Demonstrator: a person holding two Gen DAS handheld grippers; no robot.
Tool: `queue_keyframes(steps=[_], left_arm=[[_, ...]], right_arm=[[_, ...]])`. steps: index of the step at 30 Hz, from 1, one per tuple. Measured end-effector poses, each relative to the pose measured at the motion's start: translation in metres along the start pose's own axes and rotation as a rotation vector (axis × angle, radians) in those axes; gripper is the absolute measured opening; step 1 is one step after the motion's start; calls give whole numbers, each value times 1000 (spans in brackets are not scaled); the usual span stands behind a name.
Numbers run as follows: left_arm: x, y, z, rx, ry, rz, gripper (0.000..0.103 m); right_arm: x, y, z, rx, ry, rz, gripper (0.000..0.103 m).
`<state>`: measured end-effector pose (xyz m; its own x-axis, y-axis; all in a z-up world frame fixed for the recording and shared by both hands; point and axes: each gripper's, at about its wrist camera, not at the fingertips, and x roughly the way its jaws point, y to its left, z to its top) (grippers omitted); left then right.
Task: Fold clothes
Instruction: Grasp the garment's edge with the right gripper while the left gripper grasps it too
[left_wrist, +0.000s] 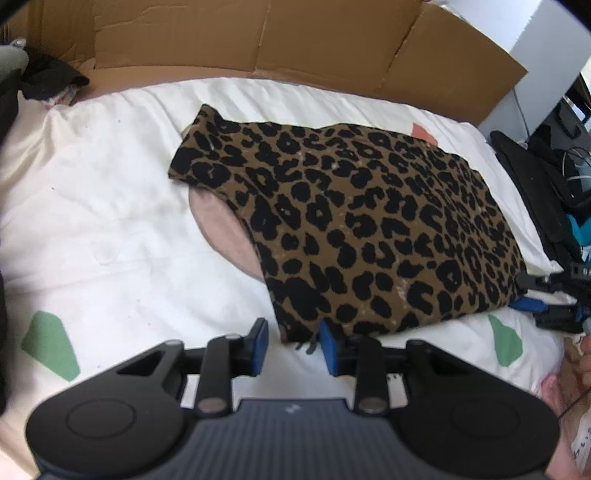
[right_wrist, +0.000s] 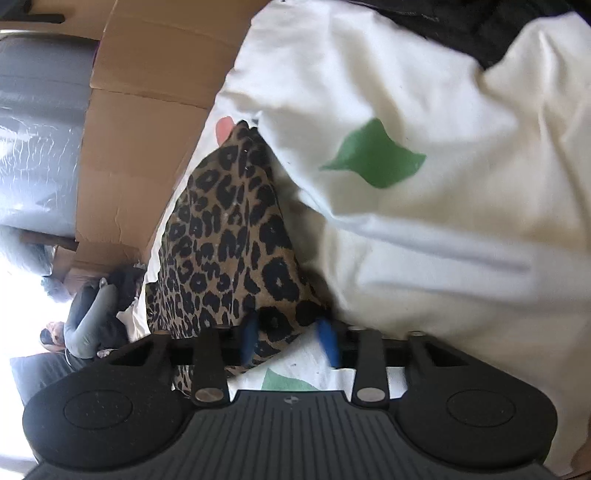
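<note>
A leopard-print garment (left_wrist: 354, 221) lies folded flat on a white bed sheet (left_wrist: 110, 221). My left gripper (left_wrist: 293, 341) is open just in front of the garment's near left corner, its right pad touching the hem. In the left wrist view my right gripper (left_wrist: 550, 299) is at the garment's right edge. In the right wrist view, which is rolled sideways, the garment (right_wrist: 229, 236) runs away from my right gripper (right_wrist: 290, 341). Its jaws stand open around the garment's near corner, with the cloth between the blue pads.
A flattened cardboard sheet (left_wrist: 258, 40) stands along the far edge of the bed. Dark clothes (left_wrist: 48, 79) lie at the far left corner. Black bags and cables (left_wrist: 554, 177) sit off the bed's right side. The sheet has green (left_wrist: 50, 345) and pink patches.
</note>
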<state>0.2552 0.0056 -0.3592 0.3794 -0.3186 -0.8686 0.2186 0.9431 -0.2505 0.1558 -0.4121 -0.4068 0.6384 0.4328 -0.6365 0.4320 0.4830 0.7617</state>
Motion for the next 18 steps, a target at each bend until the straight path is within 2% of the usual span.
queue_keyframes(steps=[3, 6, 10, 14, 15, 17, 18], left_arm=[[3, 3, 0, -28, 0, -18, 33], [5, 8, -1, -76, 2, -59, 33], [8, 18, -4, -176, -4, -117, 33], [9, 22, -7, -207, -12, -137, 31], [9, 24, -7, -216, -11, -140, 26], [10, 27, -6, -236, -7, -145, 19], [10, 31, -5, -252, -1, -153, 9]], right_arm=[[0, 1, -1, -7, -5, 7, 21], [-3, 5, 2, -26, -15, 25, 14], [-4, 8, 4, -42, -25, 30, 14], [1, 5, 4, -52, -7, 29, 20], [3, 6, 4, -55, 5, 30, 27], [10, 7, 3, -69, 29, 30, 29], [14, 8, 2, -81, 33, 23, 30]])
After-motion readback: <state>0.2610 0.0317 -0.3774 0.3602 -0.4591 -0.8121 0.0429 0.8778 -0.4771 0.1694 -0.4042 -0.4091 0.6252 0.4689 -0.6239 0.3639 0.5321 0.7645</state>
